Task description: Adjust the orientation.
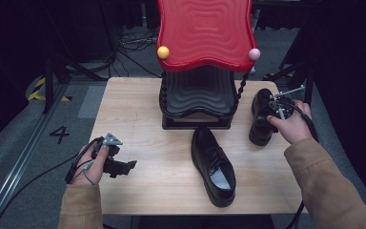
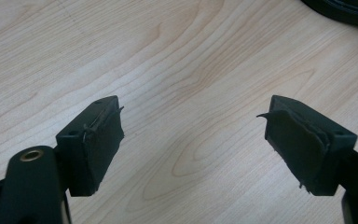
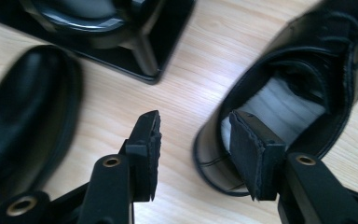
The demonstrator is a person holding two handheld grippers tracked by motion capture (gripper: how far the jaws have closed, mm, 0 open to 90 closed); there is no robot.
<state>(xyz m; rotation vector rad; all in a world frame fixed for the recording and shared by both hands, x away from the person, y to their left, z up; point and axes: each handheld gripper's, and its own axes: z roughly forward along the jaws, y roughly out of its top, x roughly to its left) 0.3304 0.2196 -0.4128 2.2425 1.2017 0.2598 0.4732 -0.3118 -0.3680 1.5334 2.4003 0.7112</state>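
Sleeves: nearest to the camera in the high view, we see our two tan sleeves at 7 and 5 o'clock.
Table (image 1: 138, 181): we work on a light wooden top.
Rack (image 1: 198, 102): at 12 o'clock of the table stands a black shoe rack with a red wavy top (image 1: 205, 31), a yellow ball and a pink ball at its front corners.
Shoe in the middle (image 1: 213, 166): black, lying near the front edge at about 6 o'clock, its opening up, well apart from both grippers.
Shoe at the right (image 1: 259, 119): black, at 3 o'clock beside the rack; in the right gripper view its heel rim stands between our jaws.
Right gripper (image 3: 193, 151): jaws spread; one pad is inside the shoe opening, the other outside over the wood. We cannot see the pads pressing the heel.
Left gripper (image 2: 193, 140): at 8 o'clock, jaws spread wide over bare wood, nothing between them.
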